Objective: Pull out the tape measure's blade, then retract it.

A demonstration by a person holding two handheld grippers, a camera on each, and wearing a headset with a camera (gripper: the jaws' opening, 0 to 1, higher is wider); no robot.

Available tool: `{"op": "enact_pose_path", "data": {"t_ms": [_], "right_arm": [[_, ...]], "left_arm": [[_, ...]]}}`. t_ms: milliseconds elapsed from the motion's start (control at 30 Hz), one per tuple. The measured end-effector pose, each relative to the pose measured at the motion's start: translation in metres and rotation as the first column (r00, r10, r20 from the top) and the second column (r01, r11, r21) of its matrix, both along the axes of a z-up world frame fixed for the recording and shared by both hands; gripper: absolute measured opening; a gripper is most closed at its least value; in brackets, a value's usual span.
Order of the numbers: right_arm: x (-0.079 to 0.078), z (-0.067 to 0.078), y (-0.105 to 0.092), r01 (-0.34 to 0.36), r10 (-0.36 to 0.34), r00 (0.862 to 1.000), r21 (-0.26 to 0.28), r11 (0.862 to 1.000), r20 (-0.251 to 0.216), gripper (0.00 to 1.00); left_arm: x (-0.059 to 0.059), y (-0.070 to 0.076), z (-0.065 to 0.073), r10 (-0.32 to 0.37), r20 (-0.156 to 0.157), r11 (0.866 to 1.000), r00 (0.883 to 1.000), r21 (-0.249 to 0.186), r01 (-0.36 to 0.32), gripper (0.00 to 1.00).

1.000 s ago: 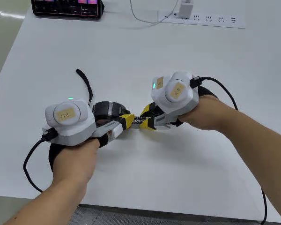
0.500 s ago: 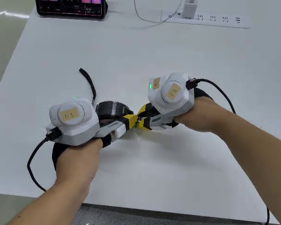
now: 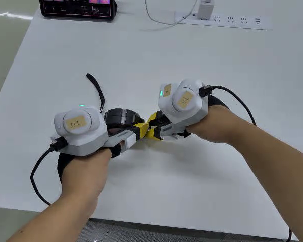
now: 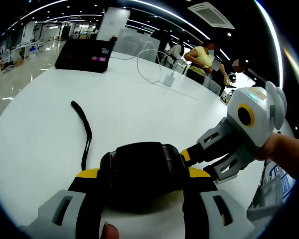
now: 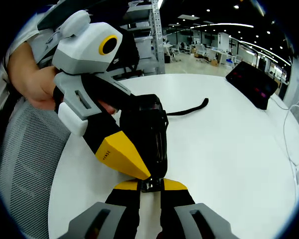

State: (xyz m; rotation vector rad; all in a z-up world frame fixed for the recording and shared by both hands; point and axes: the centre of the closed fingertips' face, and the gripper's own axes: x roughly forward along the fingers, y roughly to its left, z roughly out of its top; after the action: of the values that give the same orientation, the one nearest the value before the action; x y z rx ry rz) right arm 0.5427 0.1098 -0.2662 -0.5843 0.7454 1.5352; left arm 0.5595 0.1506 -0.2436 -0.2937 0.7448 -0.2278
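A black tape measure [image 3: 120, 119] rests on the white table [image 3: 156, 60], and its black wrist strap [image 3: 95, 89] trails off behind it. My left gripper [image 4: 142, 175] is shut on the tape measure's case [image 4: 142, 169], one yellow-tipped finger on each side. My right gripper [image 5: 150, 185] is shut on the blade's metal end hook [image 5: 152, 185], right at the case's mouth [image 5: 157, 144]. In the head view the two grippers' yellow tips meet at the blade's hook [image 3: 147, 132]. Almost no blade is drawn out.
A dark tablet [image 3: 77, 8] lies at the table's far left edge. A white power strip [image 3: 224, 21] with a plugged charger [image 3: 204, 9] and white cable lies at the far right. The table's near edge runs just below my forearms. People stand in the background [image 4: 204, 55].
The right gripper has moved slightly left toward the case, closing the small gap where the blade tip showed. The left gripper and case have held their place.
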Motion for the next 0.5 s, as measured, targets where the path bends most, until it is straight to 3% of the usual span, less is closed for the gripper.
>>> {"op": "enact_pose_path", "data": {"t_ms": [133,500], "right_arm": [[-0.0006,-0.0005,0.0001,-0.014,0.014,1.000,-0.006,1.000,0.018,0.12],[-0.0056,-0.0010,-0.0004,-0.026,0.026,1.000,-0.015,1.000,0.015,0.18]], "left_arm": [[0.0001,-0.0003,0.0000,-0.002,-0.003,1.000,1.000,0.003,0.002,0.62],[-0.0005,-0.0011,-0.0003,-0.011,-0.028,1.000,1.000,0.010,0.012,0.63]]}}
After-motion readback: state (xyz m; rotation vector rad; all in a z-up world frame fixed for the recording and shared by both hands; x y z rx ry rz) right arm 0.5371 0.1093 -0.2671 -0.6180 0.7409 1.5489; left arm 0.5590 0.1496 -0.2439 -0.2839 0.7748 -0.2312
